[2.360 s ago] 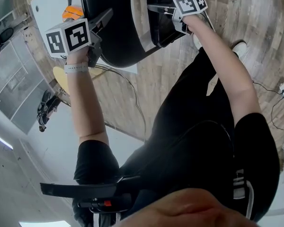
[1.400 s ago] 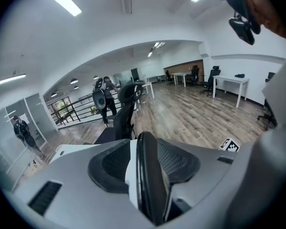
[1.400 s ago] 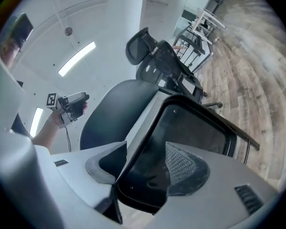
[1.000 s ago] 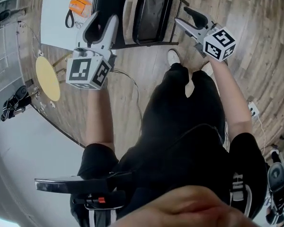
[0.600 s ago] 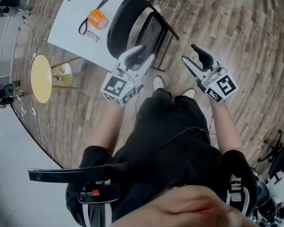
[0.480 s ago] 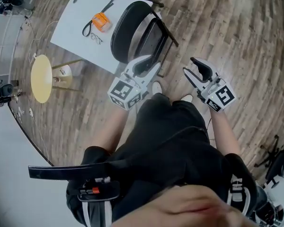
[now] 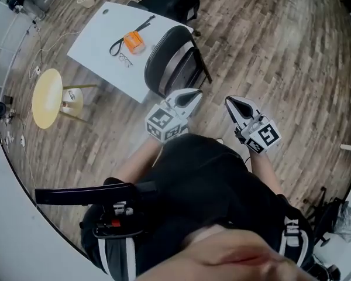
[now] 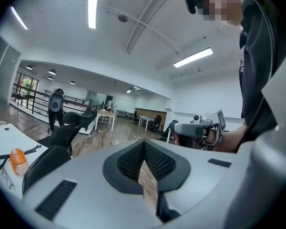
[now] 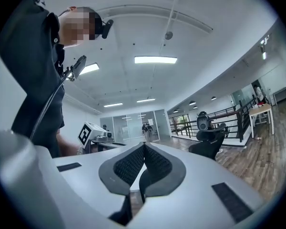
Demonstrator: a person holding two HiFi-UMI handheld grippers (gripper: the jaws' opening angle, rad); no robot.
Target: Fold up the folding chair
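The folding chair (image 7: 171, 63) stands upright on the wood floor (image 7: 269, 45), looking folded flat, just beside the white table (image 7: 96, 37) and apart from both grippers. The left gripper (image 7: 191, 92) and right gripper (image 7: 230, 101) have just closed their jaws, which now meet tip to tip on nothing

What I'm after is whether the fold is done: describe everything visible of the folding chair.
The folding chair looks folded flat. It has a rounded black padded panel with a pale strip beside it, and a dark panel close against it in a thin black metal frame. It stands nearly upright by itself on the wood floor, right beside the edge of the white table. Whether it leans on the table cannot be told. The left gripper view shows only its rounded black edge.
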